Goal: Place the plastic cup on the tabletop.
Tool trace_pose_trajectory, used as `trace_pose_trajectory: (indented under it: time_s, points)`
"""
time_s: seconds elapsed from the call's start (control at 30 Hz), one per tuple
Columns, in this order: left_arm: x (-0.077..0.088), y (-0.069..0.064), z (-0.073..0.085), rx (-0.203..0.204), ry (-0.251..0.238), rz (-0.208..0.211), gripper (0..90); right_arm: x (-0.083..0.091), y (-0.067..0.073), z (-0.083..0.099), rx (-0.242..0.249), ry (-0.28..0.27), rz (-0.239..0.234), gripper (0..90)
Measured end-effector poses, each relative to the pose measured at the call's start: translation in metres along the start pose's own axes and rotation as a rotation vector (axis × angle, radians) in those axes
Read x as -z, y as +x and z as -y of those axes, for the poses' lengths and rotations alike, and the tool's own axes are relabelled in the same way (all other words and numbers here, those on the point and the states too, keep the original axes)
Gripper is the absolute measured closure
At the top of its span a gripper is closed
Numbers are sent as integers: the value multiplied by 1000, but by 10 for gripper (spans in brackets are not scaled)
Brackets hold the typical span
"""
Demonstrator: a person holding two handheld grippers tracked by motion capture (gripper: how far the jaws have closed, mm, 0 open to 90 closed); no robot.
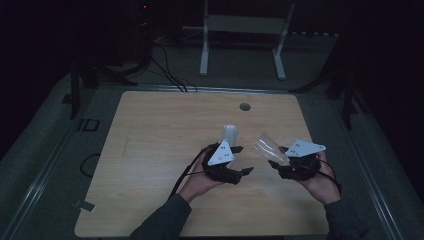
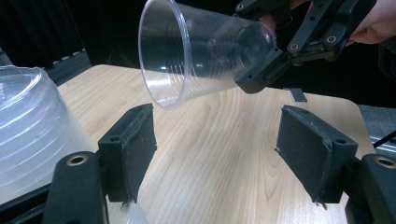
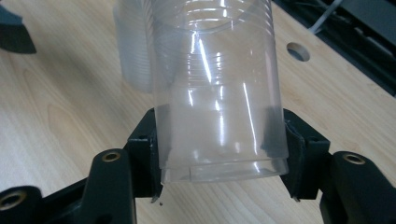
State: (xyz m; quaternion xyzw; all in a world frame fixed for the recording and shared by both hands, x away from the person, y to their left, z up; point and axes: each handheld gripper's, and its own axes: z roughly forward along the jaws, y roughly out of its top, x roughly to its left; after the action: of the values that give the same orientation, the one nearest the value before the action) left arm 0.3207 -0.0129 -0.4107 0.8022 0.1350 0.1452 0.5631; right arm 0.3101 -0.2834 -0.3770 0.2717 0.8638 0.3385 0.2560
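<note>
The right claw (image 1: 276, 165) is clamped on the base end of a clear, ribbed plastic cup (image 1: 265, 147), one black pad on each side of its wall, as the right gripper view shows at close range (image 3: 219, 116). The cup is held off the pale wooden bench (image 1: 160, 150), lying tilted with its open mouth toward the left claw and slightly up; in the left gripper view it hangs above the bench, mouth facing the camera (image 2: 196, 56), with the right claw (image 2: 261, 74) gripping its far, narrow end. The left claw (image 1: 242, 160) has nothing in it — its two black jaws stand apart over bare wood in the left gripper view (image 2: 219, 149), and no pad presses on anything. Just beside the left claw stands a stack of upturned clear plastic cups (image 1: 230, 134) on the bench; the same stack shows at the left edge of the left gripper view (image 2: 32, 130), close to the left jaw, though I cannot tell whether it touches — and behind the held cup in the right gripper view (image 3: 133, 51). A small round hole (image 1: 245, 106) sits near the bench's far edge. Both hands rest low over the near half of the bench, near each other.
</note>
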Motion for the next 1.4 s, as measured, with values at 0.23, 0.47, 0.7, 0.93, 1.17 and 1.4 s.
trace_pose_trajectory:
  time_s: [0.23, 0.47, 0.7, 0.93, 1.17, 1.4]
  points:
    - [-1, -1, 0, 6, -4, 4, 283, 1, 2, 3, -29, -39, 26, 418]
    - [-2, -1, -2, 14, -8, 15, 288, -1, 4, 8, -55, -78, 38, 418]
    - [-1, -1, -3, 36, -24, 22, 288, 0, 7, 10, -91, -137, 62, 417]
    - [0, 0, -4, 42, -22, 12, 290, 0, 9, 9, -109, -168, 76, 417]
    - [-2, 0, -6, 65, -4, -8, 297, 0, 12, 11, -150, -225, 99, 417]
    - [-2, 2, -9, 100, -13, -8, 298, -2, 14, 12, -171, -246, 110, 417]
